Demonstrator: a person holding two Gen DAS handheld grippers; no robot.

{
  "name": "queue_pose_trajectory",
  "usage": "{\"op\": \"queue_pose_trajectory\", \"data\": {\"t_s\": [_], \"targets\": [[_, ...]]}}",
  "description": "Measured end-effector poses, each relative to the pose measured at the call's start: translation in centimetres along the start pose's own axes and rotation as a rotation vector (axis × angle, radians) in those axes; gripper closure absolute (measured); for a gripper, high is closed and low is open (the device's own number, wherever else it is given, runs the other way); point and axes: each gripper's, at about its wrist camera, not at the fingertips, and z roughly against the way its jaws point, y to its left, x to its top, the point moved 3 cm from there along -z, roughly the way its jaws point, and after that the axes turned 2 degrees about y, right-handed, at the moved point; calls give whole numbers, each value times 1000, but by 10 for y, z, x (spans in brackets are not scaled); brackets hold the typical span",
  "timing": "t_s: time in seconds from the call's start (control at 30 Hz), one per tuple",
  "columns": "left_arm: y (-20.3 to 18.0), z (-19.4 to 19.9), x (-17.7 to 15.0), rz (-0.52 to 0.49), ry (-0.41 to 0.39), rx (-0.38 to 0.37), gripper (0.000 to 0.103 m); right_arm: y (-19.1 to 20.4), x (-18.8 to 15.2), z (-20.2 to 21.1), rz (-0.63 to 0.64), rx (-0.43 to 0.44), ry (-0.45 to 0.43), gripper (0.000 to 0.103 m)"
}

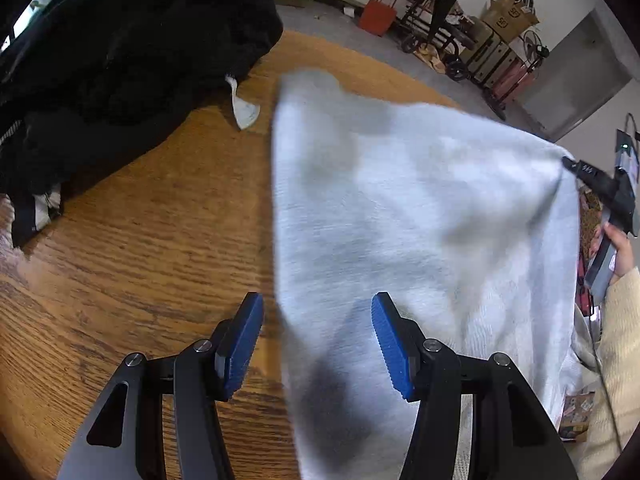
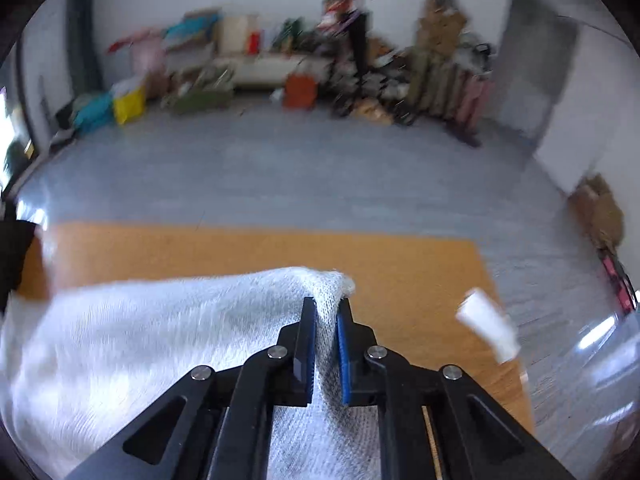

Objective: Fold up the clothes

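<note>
A white knitted garment [image 1: 420, 240] hangs lifted and stretched over the wooden table [image 1: 140, 260]. My left gripper [image 1: 316, 344] is open, its blue pads either side of the garment's near left edge, with cloth hanging between them. My right gripper [image 2: 326, 320] is shut on a bunched corner of the white garment [image 2: 160, 332], held up above the table [image 2: 400, 260]. In the left wrist view that right gripper [image 1: 576, 168] pinches the cloth's far right corner, held by a person's hand [image 1: 620, 248] in a cream sleeve.
A heap of black clothes [image 1: 120, 60] with a white label [image 1: 244, 110] covers the table's far left. A small white tag [image 2: 488, 328] hangs blurred at the right. Beyond the table are grey floor and clutter of bags, boxes and suitcases [image 1: 492, 52] along the wall.
</note>
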Motion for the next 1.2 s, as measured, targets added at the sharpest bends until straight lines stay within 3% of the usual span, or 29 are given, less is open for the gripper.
{"op": "queue_pose_trajectory", "data": {"t_s": [0.07, 0.1, 0.17, 0.2, 0.27, 0.3, 0.33, 0.37, 0.43, 0.53, 0.67, 0.77, 0.87, 1.0, 1.1, 1.2], "targets": [[-1, 2, 1, -4, -13, -9, 45, -17, 10, 5, -65, -26, -61, 93], [-1, 2, 2, -3, -15, -14, 45, -16, 8, -4, -59, -60, -34, 93], [-2, 1, 2, -2, -12, -18, 45, -14, 5, -23, -46, -127, 20, 82], [-2, 0, 2, -2, -6, -17, 45, -13, 3, -32, -40, -161, 47, 66], [-2, 2, 1, -11, -1, -13, 45, -12, 0, -50, -27, -228, 102, 58], [-2, 3, 1, -11, -1, -8, 45, -12, -2, -57, -26, -254, 124, 50], [-1, 5, 2, -11, -2, -2, 45, -15, -4, -52, -66, -230, 115, 37], [-1, 6, 3, -9, -3, 7, 45, -19, -6, -46, -103, -203, 106, 35], [0, 7, 3, 1, -2, 16, 45, -19, -11, -28, -128, -112, 96, 37], [11, 16, -3, 15, 23, 41, 45, 8, -33, 12, -84, 135, 113, 38], [23, 31, -2, 8, 28, 63, 45, 57, -100, 81, 9, 463, 143, 27], [28, 37, 12, -32, 43, 62, 45, 94, -170, 133, 92, 673, 189, 19], [23, 31, 35, -63, 86, 41, 45, 125, -229, 163, 196, 752, 257, 19], [9, 6, 81, -100, 202, 26, 45, 132, -272, 166, 270, 743, 347, 19], [0, -21, 108, -111, 300, 49, 45, 125, -272, 159, 222, 770, 420, 19], [-5, -49, 127, -134, 353, 142, 45, 111, -267, 159, 145, 737, 459, 19]]}}
